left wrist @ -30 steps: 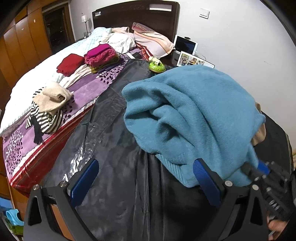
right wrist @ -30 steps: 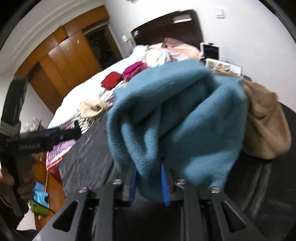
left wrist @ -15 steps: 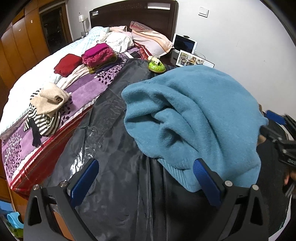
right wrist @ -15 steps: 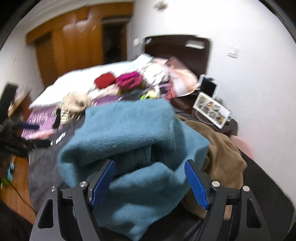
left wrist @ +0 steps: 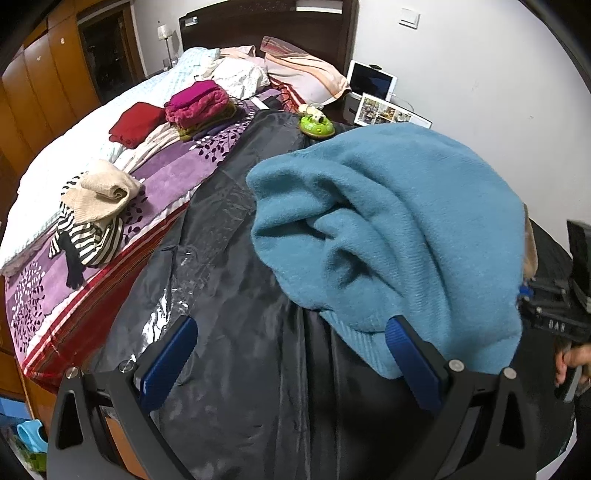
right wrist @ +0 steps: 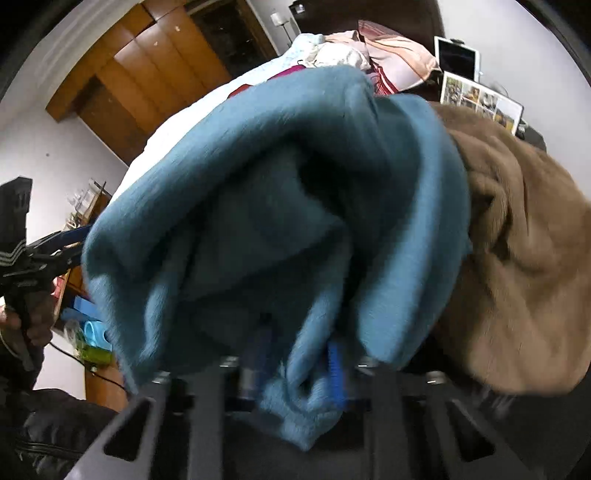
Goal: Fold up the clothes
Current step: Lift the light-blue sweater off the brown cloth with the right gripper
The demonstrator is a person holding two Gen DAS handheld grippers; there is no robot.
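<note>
Teal knit sweater (left wrist: 399, 236) lies bunched in a loose heap on the dark sheet (left wrist: 236, 369) that covers this side of the bed (left wrist: 74, 147), its bulk running away from the near edge toward the headboard (left wrist: 266, 22). At the sweater's near lower edge, a ribbed hem fold drops between the blue pads of the right gripper (right wrist: 295, 362); its fingers (right wrist: 336, 365) are closing on that fold, and in the right wrist view, blurred as it is, the cloth looks pinched between them. Pressed against the sweater on its right side is a brown fleece garment (right wrist: 524, 266), touching it along one flank.

On the sweater's opposite side, the left gripper (left wrist: 291, 354) hangs over the bare sheet with its fingers (left wrist: 410, 354) spread wide and nothing between them; one pad sits just beside the sweater's hem, the other well out over the sheet. So the right hand has the garment and the left is the free one, close to the same hem edge.

My reading is that the sweater must be lifted and spread flat before any fold, which calls for the left gripper to take a second point along the hem.

Farther from the sweater, across the purple blanket (left wrist: 173, 170), sit a cream and striped bundle (left wrist: 92, 210), a magenta stack (left wrist: 199, 103), and a red folded piece (left wrist: 136, 122). A green toy (left wrist: 317, 125) lies just beyond the sweater's far edge.
</note>
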